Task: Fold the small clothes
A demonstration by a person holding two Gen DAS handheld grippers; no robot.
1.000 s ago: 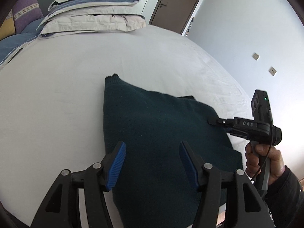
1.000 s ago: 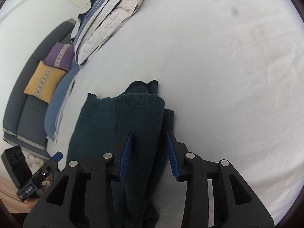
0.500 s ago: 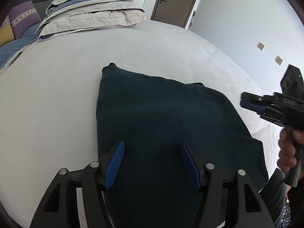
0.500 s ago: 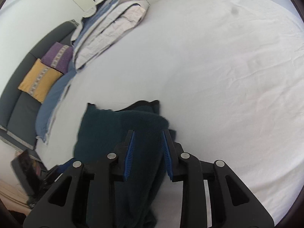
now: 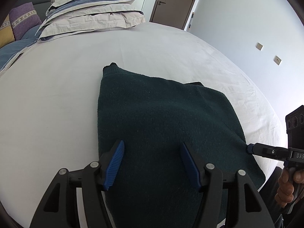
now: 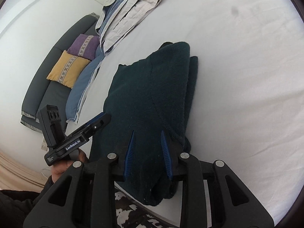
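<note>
A dark green knitted garment (image 5: 161,123) lies folded on the white bed (image 5: 57,95), its near end hanging over the bed's edge. My left gripper (image 5: 152,152) is open and empty, hovering above the garment's near part. My right gripper (image 6: 147,138) has its jaws narrowly apart around a thick fold of the garment (image 6: 152,95) at its right edge. In the left wrist view the right gripper (image 5: 248,149) touches the garment's right edge. In the right wrist view the left gripper (image 6: 102,118) sits at the garment's left side.
Folded grey and blue bedding (image 5: 91,19) is stacked at the far end of the bed. A dark sofa with purple (image 6: 83,45) and yellow cushions (image 6: 68,68) stands to the left. A brown door (image 5: 172,1) is behind. A patterned rug (image 6: 133,212) shows below the bed edge.
The right gripper has come down from the air to the garment's right edge and now grips a fold. The left gripper stayed open and shifted slightly back.
</note>
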